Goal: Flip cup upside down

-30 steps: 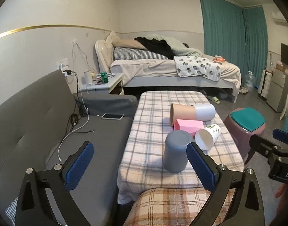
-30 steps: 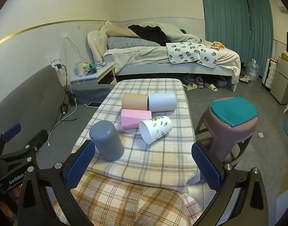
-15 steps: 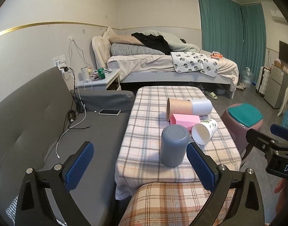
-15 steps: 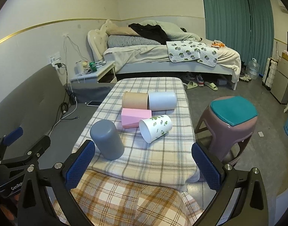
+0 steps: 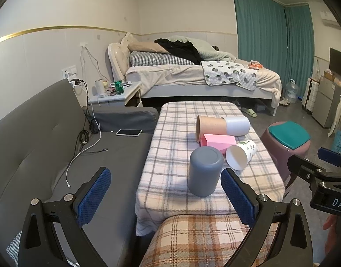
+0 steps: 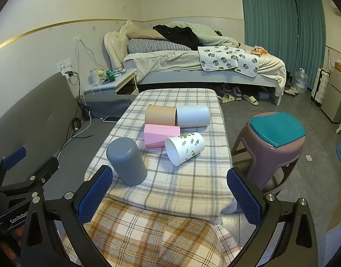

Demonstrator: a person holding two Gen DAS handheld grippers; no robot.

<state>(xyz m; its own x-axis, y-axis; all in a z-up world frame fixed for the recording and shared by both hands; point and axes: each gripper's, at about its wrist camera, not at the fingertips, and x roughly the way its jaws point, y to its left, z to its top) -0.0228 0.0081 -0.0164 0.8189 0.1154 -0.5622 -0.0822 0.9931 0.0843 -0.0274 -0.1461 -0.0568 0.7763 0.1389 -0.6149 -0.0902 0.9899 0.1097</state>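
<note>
Jaws spread wide and holding nothing, the left gripper (image 5: 166, 192) hovers level above the near end of the plaid-covered desk (image 5: 170, 138), its blue pads apart on either side of the view. Just ahead of its right pad stands a grey cup (image 5: 205, 170), closed end up, mouth down on the cloth. Behind it lie a white leaf-print cup (image 5: 241, 154) on its side, a pink box (image 5: 217, 141), and a tan cup (image 5: 210, 126) and pale lavender cup (image 5: 237, 125) tipped end to end. The right gripper (image 5: 321, 173) shows at the frame's right edge.

From the right wrist, the right gripper (image 6: 168, 194) is likewise wide open and empty, poised over the desk's (image 6: 192, 184) near edge. The grey cup (image 6: 126, 161) stands inverted near its left pad, the leaf-print cup (image 6: 184, 148) lying mouth toward the camera beside the pink box (image 6: 160, 134). The left gripper (image 6: 16, 178) sits low at left.
</note>
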